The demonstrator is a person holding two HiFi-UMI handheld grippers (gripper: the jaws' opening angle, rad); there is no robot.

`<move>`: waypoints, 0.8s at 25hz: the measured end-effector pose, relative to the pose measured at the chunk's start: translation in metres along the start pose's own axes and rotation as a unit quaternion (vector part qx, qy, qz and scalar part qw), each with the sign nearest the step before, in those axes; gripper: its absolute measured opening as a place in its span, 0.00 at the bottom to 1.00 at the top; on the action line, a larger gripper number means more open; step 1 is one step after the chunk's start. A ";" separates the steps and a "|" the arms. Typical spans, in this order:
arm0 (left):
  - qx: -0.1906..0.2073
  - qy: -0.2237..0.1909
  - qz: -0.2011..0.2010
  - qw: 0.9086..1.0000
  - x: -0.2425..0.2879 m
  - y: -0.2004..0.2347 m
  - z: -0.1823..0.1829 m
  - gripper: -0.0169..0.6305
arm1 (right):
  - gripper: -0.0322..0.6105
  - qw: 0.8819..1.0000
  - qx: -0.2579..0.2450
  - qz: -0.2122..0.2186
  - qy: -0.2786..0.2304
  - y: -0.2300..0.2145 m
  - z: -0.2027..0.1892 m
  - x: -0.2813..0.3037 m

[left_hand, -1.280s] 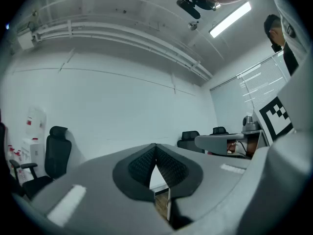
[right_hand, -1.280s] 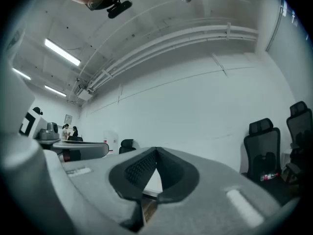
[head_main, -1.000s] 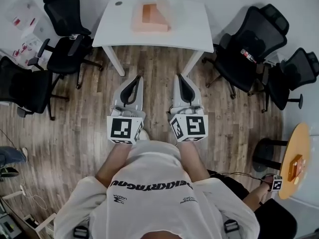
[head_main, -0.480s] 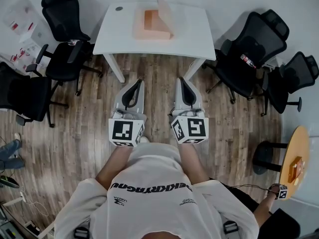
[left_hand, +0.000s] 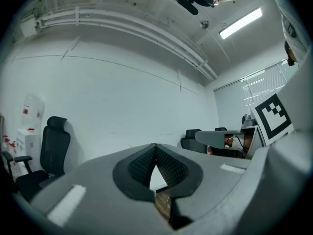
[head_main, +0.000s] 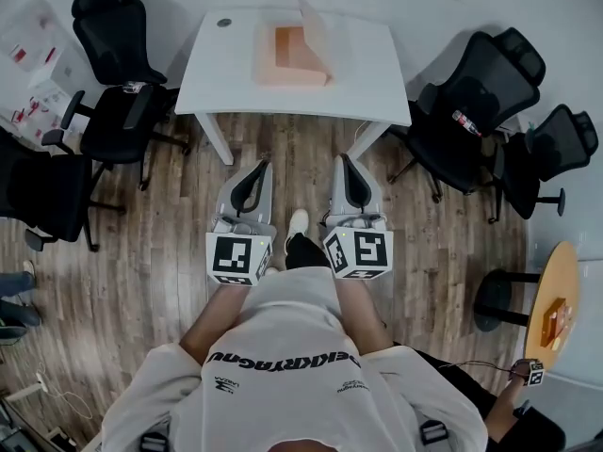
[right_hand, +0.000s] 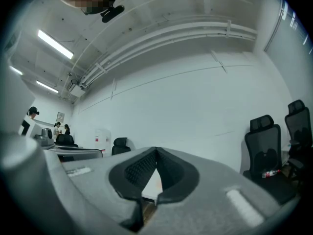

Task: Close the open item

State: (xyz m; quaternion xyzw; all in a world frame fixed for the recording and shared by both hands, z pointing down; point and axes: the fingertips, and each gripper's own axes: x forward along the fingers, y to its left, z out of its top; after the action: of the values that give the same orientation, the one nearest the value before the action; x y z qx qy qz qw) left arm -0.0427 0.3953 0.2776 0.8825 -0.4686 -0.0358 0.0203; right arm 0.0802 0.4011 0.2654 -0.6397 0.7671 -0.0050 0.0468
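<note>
The person stands on the wooden floor (head_main: 179,252) some way in front of the white table (head_main: 377,59) and holds both tools low before the body, side by side and pointing toward the table. The left gripper (head_main: 265,166) has its jaws pressed together at the tips, with nothing between them; its own view shows the two dark pads meeting in one line (left_hand: 156,146). The right gripper (head_main: 341,159) is the same - tips pressed together and holding nothing (right_hand: 156,150). The task's thing, an orange box (head_main: 287,56), sits on the far middle of the table, well apart from both grippers. Its pale lid (head_main: 316,22) stands raised on the right side, so the box is open. Black office chairs (head_main: 118,111) stand around the table on both sides, and a small round orange table (head_main: 551,299) is at the right edge.
</note>
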 end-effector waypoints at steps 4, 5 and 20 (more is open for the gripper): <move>0.000 0.000 0.002 1.000 0.014 0.019 -0.001 0.03 | 0.05 1.000 0.002 -0.004 0.000 0.000 -0.003 0.021; -0.001 0.000 0.004 1.000 0.018 0.024 -0.002 0.03 | 0.05 1.000 0.002 -0.004 0.000 0.000 -0.004 0.027; 0.002 0.010 0.014 1.000 0.119 0.083 -0.005 0.03 | 0.05 1.000 0.009 -0.005 0.005 -0.034 -0.012 0.141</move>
State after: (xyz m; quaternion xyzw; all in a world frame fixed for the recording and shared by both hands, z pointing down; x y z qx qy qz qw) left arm -0.0443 0.2505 0.2828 0.8762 -0.4807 -0.0253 0.0237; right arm 0.0874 0.2561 0.2705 -0.6430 0.7642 -0.0152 0.0482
